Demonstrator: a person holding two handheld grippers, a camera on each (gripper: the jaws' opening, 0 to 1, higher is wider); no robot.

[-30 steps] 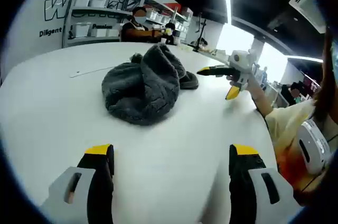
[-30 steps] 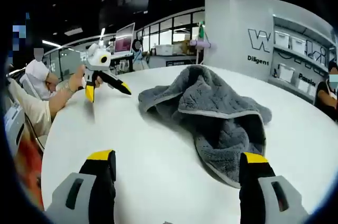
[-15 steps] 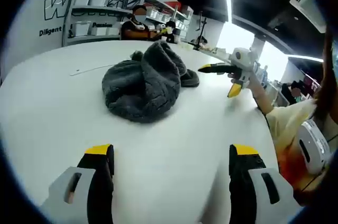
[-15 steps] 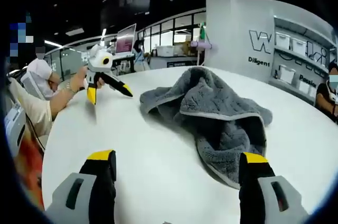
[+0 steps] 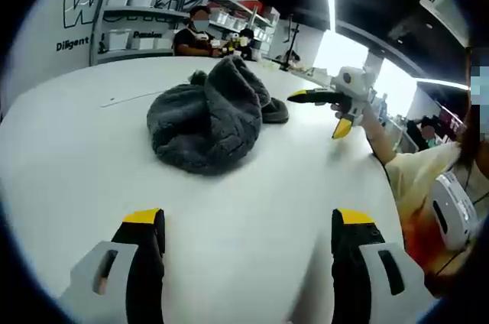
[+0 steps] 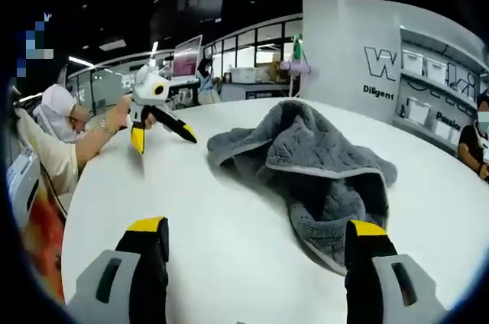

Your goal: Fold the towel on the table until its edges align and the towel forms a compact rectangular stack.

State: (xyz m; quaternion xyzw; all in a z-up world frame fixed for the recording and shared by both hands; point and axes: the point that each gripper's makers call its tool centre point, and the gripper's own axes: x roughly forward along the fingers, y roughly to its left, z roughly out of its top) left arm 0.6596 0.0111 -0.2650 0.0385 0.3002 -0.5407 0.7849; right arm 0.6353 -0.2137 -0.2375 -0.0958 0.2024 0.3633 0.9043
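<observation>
The towel (image 5: 208, 116) lies crumpled on the table (image 5: 69, 156), nothing folded yet. My left gripper (image 5: 248, 226) and right gripper (image 6: 256, 237) hover spread and empty. Next I judge I must find and pinch an edge.

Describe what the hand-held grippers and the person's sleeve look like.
Each hand-held gripper, left and right, has two black jaws with yellow tips on grey bases. Seen from outside, the right one has a white body. The sleeve is pale yellow.

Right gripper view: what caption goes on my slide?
Crumpled grey towel on the white table, both open grippers nearby.
</observation>
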